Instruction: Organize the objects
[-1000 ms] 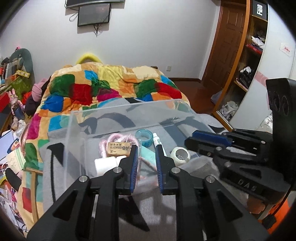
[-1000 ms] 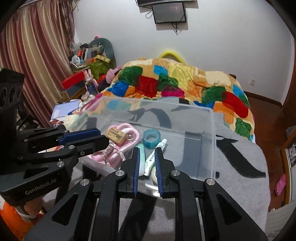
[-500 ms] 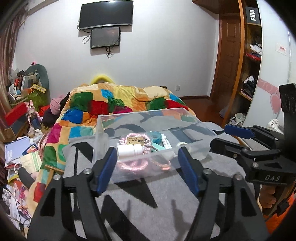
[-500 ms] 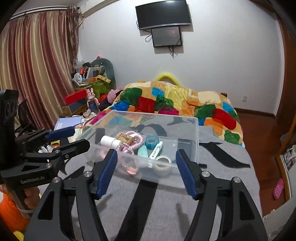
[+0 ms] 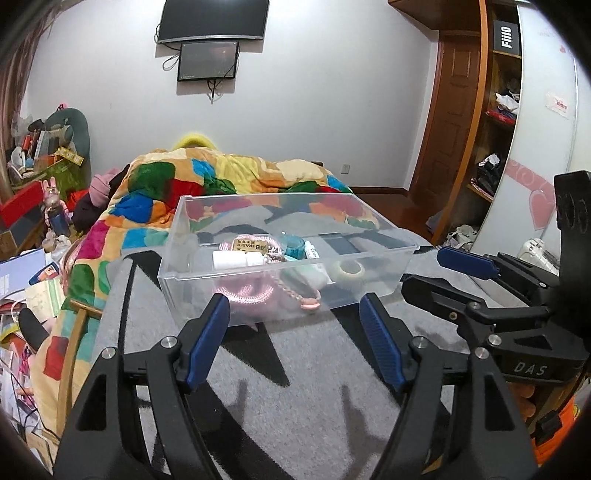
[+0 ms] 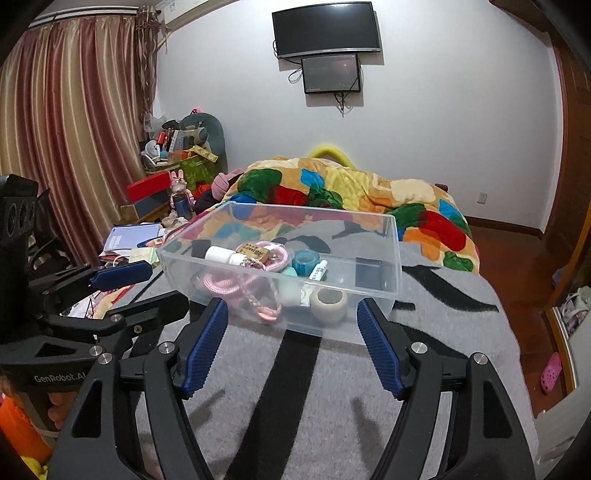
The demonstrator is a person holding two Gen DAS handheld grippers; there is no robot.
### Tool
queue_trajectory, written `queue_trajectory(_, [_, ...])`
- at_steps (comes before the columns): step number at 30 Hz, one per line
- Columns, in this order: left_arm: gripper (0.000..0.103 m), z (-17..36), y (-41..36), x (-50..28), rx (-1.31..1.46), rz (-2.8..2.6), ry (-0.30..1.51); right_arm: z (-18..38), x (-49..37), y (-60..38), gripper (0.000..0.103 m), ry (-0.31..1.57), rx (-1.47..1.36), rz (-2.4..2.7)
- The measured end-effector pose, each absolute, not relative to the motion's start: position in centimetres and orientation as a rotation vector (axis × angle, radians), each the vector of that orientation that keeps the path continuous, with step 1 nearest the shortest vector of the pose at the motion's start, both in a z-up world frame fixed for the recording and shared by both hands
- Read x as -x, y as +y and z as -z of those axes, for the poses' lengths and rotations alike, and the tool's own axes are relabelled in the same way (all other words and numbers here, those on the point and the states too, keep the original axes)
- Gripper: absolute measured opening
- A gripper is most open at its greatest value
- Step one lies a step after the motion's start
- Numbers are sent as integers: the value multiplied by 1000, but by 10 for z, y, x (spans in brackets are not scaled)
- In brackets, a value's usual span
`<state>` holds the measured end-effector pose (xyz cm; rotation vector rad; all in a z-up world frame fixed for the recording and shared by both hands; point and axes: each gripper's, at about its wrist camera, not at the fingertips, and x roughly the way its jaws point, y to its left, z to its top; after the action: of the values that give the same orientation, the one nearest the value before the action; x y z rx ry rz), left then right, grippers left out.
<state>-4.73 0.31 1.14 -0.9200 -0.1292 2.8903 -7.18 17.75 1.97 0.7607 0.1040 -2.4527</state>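
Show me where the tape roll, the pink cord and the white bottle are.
tape roll [image 6: 328, 305], right wrist view, on its outer side.
pink cord [image 6: 225, 282], right wrist view, on the coiled part.
white bottle [image 5: 229, 260], left wrist view, on its body.

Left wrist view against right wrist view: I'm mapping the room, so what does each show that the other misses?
Only the left wrist view shows the wooden wardrobe shelves and the door. Only the right wrist view shows the striped curtains and a pink shoe on the floor. Both show the clear bin on the grey blanket, the wall screens, and both grippers with jaws open.
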Motion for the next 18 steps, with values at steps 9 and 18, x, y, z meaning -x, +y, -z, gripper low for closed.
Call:
queue_trajectory(9, [72, -13, 4, 46, 917, -2894, -124, -18, 70, 179, 69, 92, -766, 2446])
queue_trajectory(18, [73, -13, 4, 45, 923, -2888, -129, -17, 70, 179, 70, 87, -769, 2445])
